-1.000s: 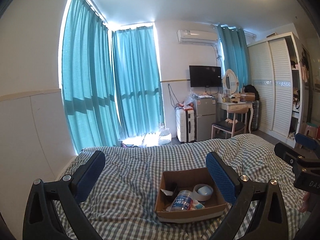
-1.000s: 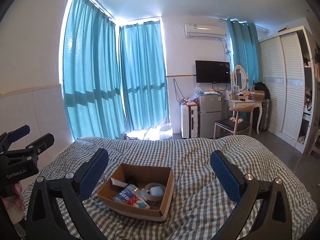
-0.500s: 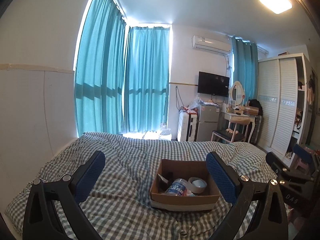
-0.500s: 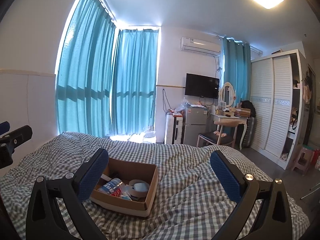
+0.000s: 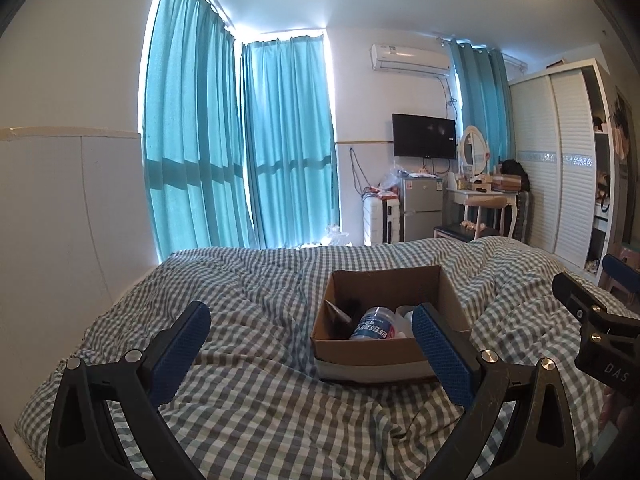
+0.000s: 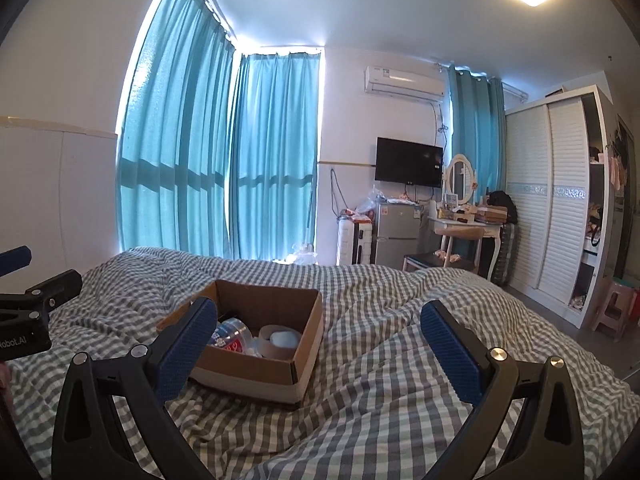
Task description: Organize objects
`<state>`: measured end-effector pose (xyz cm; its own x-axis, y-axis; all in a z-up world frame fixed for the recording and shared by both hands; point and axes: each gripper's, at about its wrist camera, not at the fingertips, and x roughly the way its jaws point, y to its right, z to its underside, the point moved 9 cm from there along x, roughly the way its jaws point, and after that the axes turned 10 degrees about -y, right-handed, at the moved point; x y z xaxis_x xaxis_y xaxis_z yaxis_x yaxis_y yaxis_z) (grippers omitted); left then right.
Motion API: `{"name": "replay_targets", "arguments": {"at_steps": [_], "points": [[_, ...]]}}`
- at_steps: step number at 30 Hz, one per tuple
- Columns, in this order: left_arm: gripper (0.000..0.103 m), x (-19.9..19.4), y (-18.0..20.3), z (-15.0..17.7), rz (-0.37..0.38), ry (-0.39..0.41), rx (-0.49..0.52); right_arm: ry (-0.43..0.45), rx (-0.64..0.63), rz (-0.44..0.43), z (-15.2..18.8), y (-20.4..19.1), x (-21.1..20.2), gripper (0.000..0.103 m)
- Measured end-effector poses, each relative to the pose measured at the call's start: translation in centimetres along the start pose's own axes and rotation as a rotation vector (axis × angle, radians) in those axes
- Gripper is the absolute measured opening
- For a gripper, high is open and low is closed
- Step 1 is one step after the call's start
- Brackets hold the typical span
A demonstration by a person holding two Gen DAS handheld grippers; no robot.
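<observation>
Both tools, left (image 5: pixel 310 344) and right (image 6: pixel 320 340), had dipped nearer the bed (image 6: pixel 380 408), spread wide and gripping nothing; the box (image 6: pixel 304 354) held a bottle (image 6: pixel 234 334) and tape roll (image 6: pixel 280 342).

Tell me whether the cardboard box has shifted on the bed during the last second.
Cannot tell. The cardboard box sits on the same checked duvet folds; only the cameras' framing changed.

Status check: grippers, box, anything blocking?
Left gripper open, empty. Right gripper open, empty. Cardboard box on the checked bedding, bottle and tape roll inside. Nothing blocking.
</observation>
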<state>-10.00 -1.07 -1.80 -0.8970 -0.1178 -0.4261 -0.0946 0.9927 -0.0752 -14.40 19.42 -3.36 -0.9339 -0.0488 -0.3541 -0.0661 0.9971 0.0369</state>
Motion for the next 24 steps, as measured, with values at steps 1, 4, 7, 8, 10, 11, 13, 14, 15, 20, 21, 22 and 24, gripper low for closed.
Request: {"name": "replay_targets", "arguments": {"at_steps": [1,4,7,8,10,11,13,14,15,20,21,22,24], "points": [[0.103,0.0,0.0,0.1,-0.007,0.005,-0.001,-0.006,0.003,0.000,0.2,0.0,0.1,0.102],[0.103,-0.2,-0.4,0.1,-0.030,0.020,-0.012,-0.026,-0.003,0.009,0.7,-0.2,0.5,0.102],[0.103,0.0,-0.4,0.5,-0.023,0.007,-0.013,-0.039,-0.004,0.006,1.0,-0.4,0.8,0.102],[0.103,0.1,-0.3,0.6,-0.024,0.004,-0.011,-0.037,-0.002,0.006,1.0,-0.4,0.7,0.102],[0.103,0.2,-0.2,0.8,-0.022,-0.003,-0.007,-0.035,-0.002,0.006,0.9,-0.5,0.6,0.102],[0.103,0.2,-0.2,0.8,-0.021,-0.006,-0.005,-0.037,-0.004,0.002,0.9,-0.5,0.6,0.102],[0.103,0.4,-0.2,1.0,-0.021,-0.009,-0.003,-0.038,-0.006,0.005,1.0,-0.6,0.6,0.102],[0.103,0.4,-0.2,1.0,-0.018,-0.011,-0.004,-0.038,-0.005,0.002,0.9,-0.7,0.6,0.102],[0.103,0.4,-0.2,1.0,-0.017,-0.013,-0.007,-0.042,-0.006,-0.002,1.0,-0.7,0.7,0.102],[0.103,0.4,-0.4,1.0,-0.009,-0.020,-0.012,-0.052,-0.011,-0.005,1.1,-1.0,0.8,0.102],[0.103,0.4,-0.4,1.0,-0.009,-0.019,-0.013,-0.053,-0.012,-0.005,1.1,-1.1,0.8,0.102],[0.103,0.4,-0.3,1.0,-0.010,-0.021,-0.012,-0.053,-0.013,-0.005,1.1,-1.1,0.8,0.102],[0.103,0.4,-0.4,1.1,-0.010,-0.022,-0.012,-0.054,-0.012,-0.005,1.2,-1.1,0.9,0.102]]}}
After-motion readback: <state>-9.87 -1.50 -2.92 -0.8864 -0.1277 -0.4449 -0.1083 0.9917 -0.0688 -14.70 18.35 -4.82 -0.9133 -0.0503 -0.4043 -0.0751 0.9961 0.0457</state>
